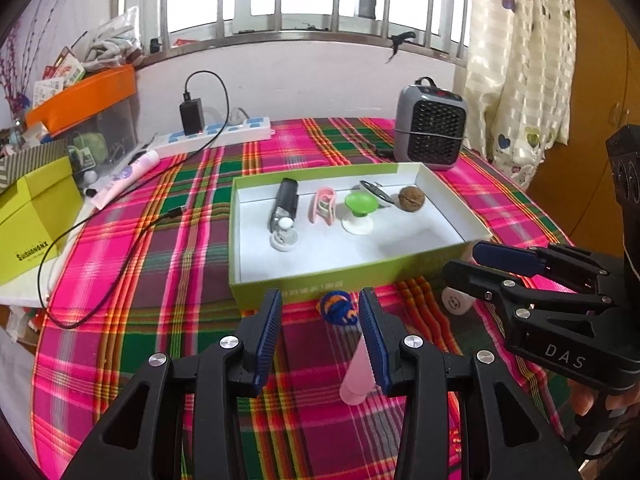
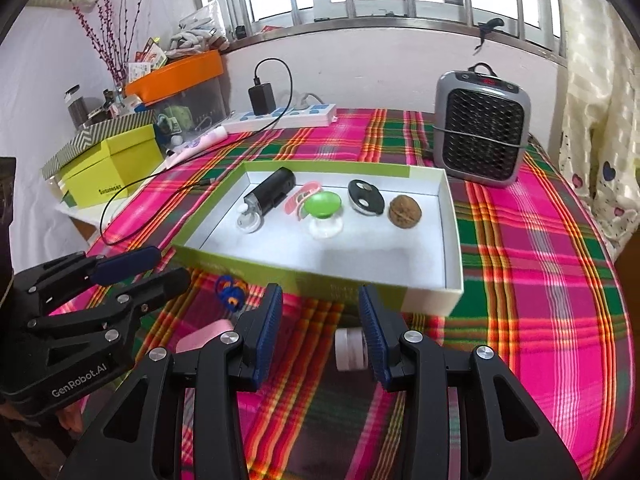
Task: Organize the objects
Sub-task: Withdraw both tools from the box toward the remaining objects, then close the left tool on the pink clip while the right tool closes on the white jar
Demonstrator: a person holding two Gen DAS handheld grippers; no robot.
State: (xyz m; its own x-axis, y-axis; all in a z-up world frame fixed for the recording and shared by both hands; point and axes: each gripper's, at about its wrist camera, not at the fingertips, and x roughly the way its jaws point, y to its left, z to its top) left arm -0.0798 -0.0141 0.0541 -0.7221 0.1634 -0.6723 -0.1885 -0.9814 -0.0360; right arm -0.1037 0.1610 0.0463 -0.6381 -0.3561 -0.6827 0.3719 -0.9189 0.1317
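A green box lid (image 1: 320, 280) (image 2: 450, 240) with a white inside holds a black bottle (image 1: 286, 204) (image 2: 270, 194), a pink clip (image 1: 323, 205) (image 2: 300, 198), a green-and-white suction knob (image 1: 359, 210) (image 2: 323, 210), a black disc (image 1: 376, 192) (image 2: 365, 197) and a walnut (image 1: 411, 199) (image 2: 405, 210). My left gripper (image 1: 320, 312) (image 2: 168, 266) is open above a blue-and-orange yarn ball (image 1: 337, 309) (image 2: 231, 290) and a pink tube (image 1: 356, 380) (image 2: 204, 338) on the cloth. My right gripper (image 2: 320, 312) (image 1: 460, 260) is open beside a white roll (image 2: 350, 350) (image 1: 456, 300).
A grey heater (image 1: 430, 126) (image 2: 482, 124) stands behind the lid. A power strip (image 1: 212, 136) (image 2: 280, 118) with a black cable (image 1: 132, 248) lies at the back. Green boxes (image 1: 36, 216) (image 2: 108, 168) and an orange-lidded bin (image 1: 88, 96) crowd the left side.
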